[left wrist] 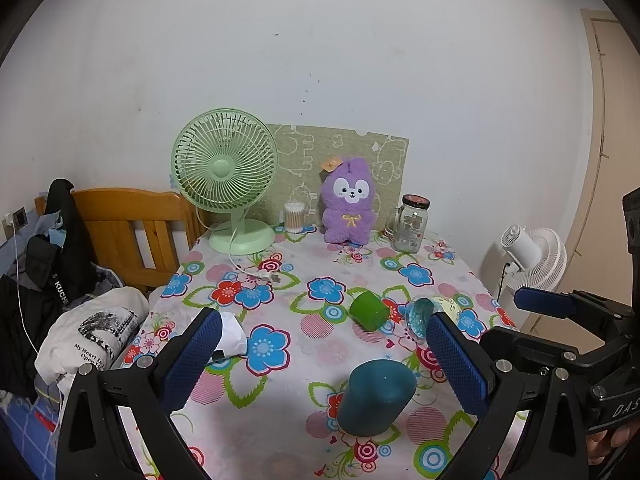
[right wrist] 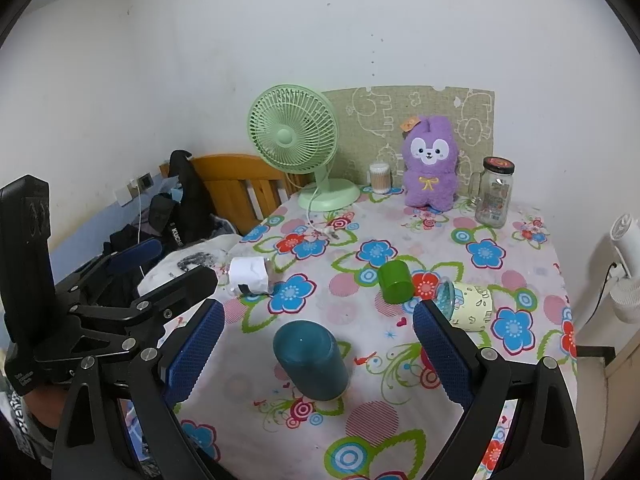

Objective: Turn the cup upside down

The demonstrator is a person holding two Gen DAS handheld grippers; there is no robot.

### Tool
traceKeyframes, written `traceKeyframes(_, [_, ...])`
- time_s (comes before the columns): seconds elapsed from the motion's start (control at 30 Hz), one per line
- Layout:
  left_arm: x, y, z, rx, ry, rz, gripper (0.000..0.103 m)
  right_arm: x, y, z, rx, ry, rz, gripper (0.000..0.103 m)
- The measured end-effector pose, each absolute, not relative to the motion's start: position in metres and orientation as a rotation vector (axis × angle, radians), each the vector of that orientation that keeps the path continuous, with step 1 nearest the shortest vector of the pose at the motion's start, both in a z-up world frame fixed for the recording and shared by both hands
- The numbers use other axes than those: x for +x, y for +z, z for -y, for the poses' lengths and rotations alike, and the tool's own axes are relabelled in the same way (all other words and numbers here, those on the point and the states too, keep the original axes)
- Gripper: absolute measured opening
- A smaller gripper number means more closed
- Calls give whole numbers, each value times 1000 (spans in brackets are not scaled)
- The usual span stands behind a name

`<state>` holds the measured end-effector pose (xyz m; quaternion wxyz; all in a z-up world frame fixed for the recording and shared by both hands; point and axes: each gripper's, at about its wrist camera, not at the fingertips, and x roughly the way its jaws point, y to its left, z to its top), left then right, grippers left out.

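In the left wrist view, the left hand-held gripper [left wrist: 324, 356] is wide apart and holds nothing — the dark teal cup [left wrist: 375, 398] stands mouth-down on the flowered worktop [left wrist: 280, 280], between its blue pads and a little nearer the right one. Behind it a green cup [left wrist: 369, 312] lies on its side, and a glass cup with pale yellow sleeve [left wrist: 424, 314] lies just beside it. In the right wrist view, the right hand-held gripper [right wrist: 318, 352] is also spread open and empty — the teal cup [right wrist: 311, 360] sits between its fingers, touching neither. A green fan [right wrist: 294, 136], a purple plush toy [right wrist: 430, 164] and a glass jar [right wrist: 495, 194] stand at the far edge.
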<state>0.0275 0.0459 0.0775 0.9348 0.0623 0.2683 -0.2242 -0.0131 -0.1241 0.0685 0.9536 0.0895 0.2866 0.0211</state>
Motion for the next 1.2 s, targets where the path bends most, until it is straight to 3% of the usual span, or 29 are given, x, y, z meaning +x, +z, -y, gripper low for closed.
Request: traceKeyframes(1.2, [28, 77, -45, 131, -452, -553, 103, -13, 73, 124, 142, 16, -563, 97])
